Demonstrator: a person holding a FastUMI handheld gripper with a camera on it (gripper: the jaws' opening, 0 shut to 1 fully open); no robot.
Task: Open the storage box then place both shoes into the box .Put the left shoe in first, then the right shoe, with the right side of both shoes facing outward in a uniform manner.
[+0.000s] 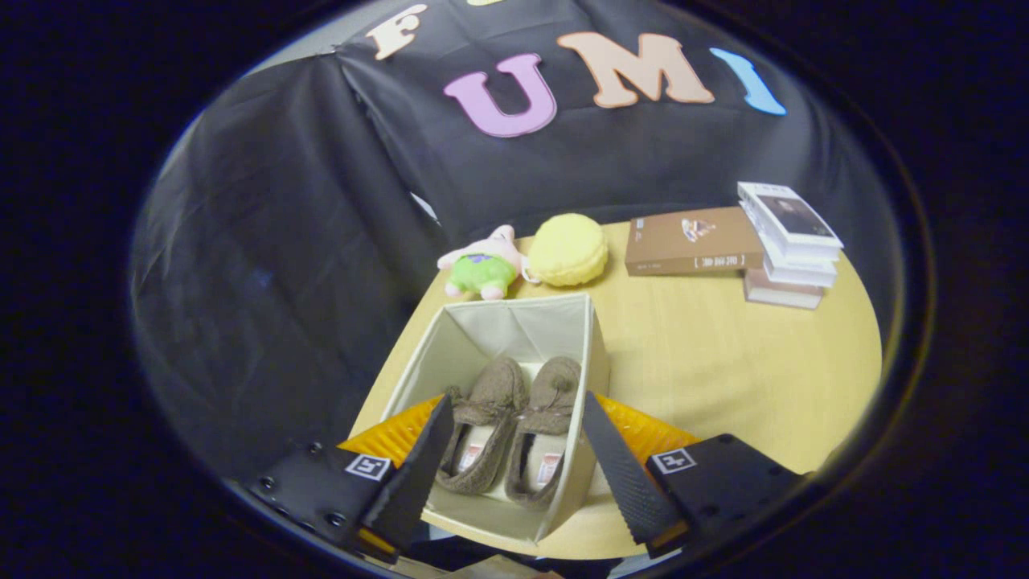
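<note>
A: The gripper (514,450) hangs over the storage box (591,366), fingers (422,466) spread wide and pinching nothing.

B: The box stands open at the table's (723,378) near left edge, both shoes inside: left shoe (490,402), right shoe (551,398), side by side, toes pointing away.

A: The fingers hide the shoes' outer flanks.

B: Along the far edge sit a plush toy (482,269), a yellow cushion (567,249) and books (784,241)

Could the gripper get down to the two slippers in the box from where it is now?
Probably yes. The storage box is open on top, and the gripper hangs just above it, fingers spread wide and holding nothing. The two slippers lie side by side between the fingers, with nothing over them.
</note>
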